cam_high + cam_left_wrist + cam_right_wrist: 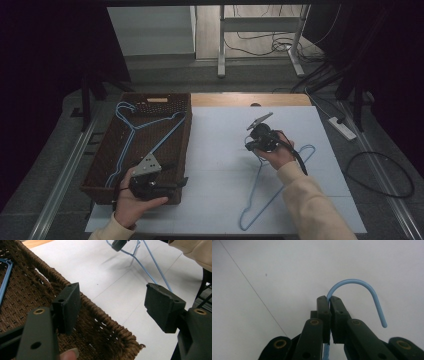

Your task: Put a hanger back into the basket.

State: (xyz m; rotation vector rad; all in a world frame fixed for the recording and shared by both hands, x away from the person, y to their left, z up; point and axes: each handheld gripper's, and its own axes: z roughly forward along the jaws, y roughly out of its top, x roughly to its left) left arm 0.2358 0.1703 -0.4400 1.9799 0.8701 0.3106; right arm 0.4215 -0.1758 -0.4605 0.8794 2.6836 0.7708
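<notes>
Pinching hanger (359, 290) neck, right gripper (329, 300) jaws nearly together; left gripper (112, 305) gaping over basket (100, 315) rim, holding nothing.

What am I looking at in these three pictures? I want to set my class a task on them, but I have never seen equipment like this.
A person sits at a table with a hand-held two-jaw clamp in each hand. One picture is taken from above the table; the other two come from small cameras riding on each clamp, looking along its black jaws.

On the white table top stands a brown woven basket with a blue wire hanger lying inside it. The left gripper has its jaws wide apart, one on each side of the basket's rim, gripping nothing. The right gripper is pinched shut on the neck of a second blue hanger, just below its hook. The rest of that hanger trails toward the table's near edge.
</notes>
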